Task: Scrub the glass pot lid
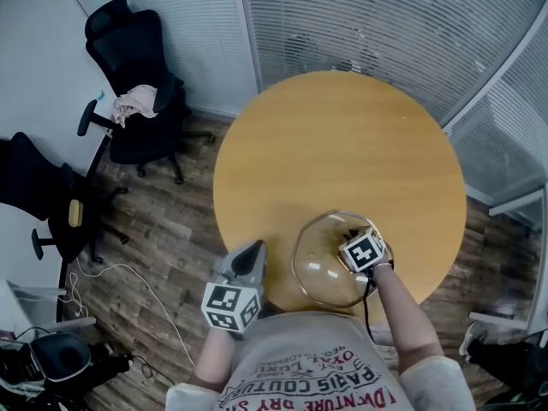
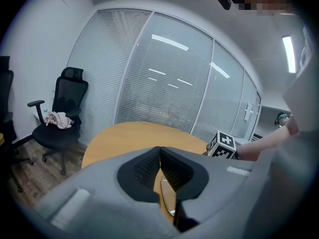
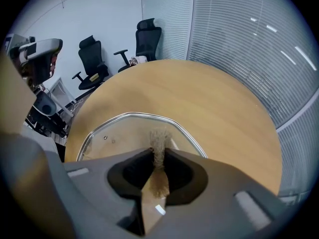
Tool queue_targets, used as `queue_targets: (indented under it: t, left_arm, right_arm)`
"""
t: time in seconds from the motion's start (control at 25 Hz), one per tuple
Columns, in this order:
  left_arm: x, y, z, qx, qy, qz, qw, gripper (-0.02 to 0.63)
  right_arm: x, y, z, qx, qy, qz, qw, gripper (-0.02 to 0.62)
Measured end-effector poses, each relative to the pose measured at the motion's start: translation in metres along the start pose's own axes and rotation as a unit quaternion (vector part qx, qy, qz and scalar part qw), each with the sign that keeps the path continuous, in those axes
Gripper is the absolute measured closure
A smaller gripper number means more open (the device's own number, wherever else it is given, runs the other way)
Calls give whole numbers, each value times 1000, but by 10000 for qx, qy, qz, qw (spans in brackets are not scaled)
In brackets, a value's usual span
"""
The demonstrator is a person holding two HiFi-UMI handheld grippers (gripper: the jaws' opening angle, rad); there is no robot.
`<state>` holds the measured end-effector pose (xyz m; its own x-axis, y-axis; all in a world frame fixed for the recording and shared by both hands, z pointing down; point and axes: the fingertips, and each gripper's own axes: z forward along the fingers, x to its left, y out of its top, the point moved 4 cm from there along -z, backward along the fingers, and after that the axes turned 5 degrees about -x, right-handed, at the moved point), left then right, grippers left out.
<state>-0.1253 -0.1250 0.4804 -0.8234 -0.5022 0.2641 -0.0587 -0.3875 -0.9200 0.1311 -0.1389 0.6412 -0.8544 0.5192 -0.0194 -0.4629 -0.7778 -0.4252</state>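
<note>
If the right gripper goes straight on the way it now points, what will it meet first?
Probably the glass pot lid: the scrubbing pad held in the right gripper points at it, just ahead. Depth is unclear.

1. The far and middle parts of the tabletop (image 1: 342, 135) are left bare, and free passage is offered there.
2. The near right part is taken up by the lid (image 1: 315, 272), lying by the near rim. The right tongs (image 1: 351, 234) are held over it, closed on a scrubber (image 3: 159, 138).
3. A bare strip is left between the lid and the left tongs (image 1: 251, 253), which are held closed at the near left rim, apart from the lid.
4. Past the far rim, the way is barred by blinds (image 1: 360, 24).
5. To the left, open floor (image 1: 171, 229) is found, crossed by a cable (image 1: 145, 285) and bounded by chairs (image 1: 137, 84).
</note>
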Motion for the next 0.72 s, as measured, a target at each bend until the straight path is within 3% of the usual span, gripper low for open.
queue_targets:
  t: [0.4, 0.56, 0.72]
  left_arm:
    - [-11, 19, 2, -343, -218, 434, 9982, 598]
    - [-18, 32, -3, -728, -405, 618, 9946, 598]
    - [-18, 43, -11, -1017, -518, 786, 9904, 598]
  right_arm:
    - [29, 32, 4, 2, 479, -1005, 9938, 531]
    - [49, 36, 7, 53, 842, -1646, 9827, 529]
    - [66, 37, 9, 186, 915, -2233, 9703, 531]
